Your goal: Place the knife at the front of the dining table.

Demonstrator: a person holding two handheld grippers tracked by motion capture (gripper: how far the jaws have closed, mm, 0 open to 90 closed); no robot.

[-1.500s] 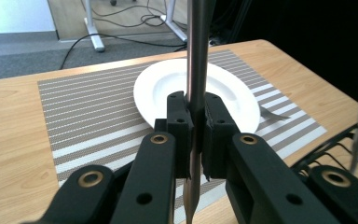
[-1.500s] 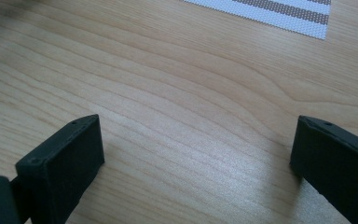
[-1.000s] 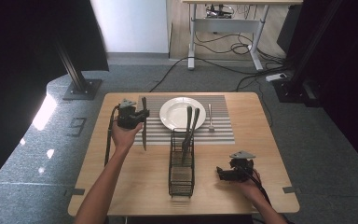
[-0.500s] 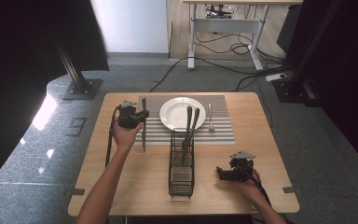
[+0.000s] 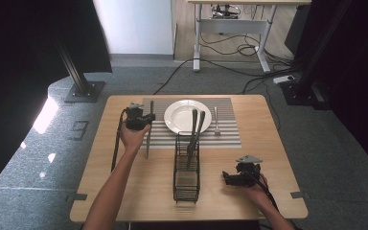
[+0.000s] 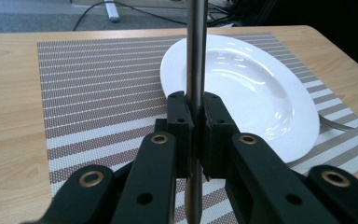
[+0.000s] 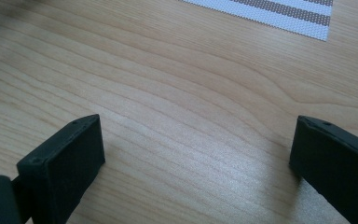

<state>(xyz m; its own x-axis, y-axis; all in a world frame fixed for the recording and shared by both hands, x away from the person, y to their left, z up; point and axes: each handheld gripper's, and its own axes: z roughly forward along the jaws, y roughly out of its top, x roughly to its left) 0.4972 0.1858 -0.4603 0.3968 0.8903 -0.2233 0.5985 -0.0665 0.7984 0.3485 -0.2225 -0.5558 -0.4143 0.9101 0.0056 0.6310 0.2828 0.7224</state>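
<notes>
Black jaws of the left gripper [image 6: 196, 135] pinch a long metal knife [image 6: 196, 51], held up beside the white plate [image 6: 242, 84] on the striped mat [image 6: 98, 84]. The right gripper [image 7: 196, 154] rests spread wide on the wooden table [image 7: 177, 93], near the wire rack [image 5: 187, 167].

Your plate [image 5: 187, 116] sits on the placemat [image 5: 230, 136] at the worktop's [image 5: 278, 158] far side. A fork [image 5: 216, 120] lies just right of it; the rack [image 5: 187, 167] stands before it, holding two utensils [image 5: 195, 132].
</notes>
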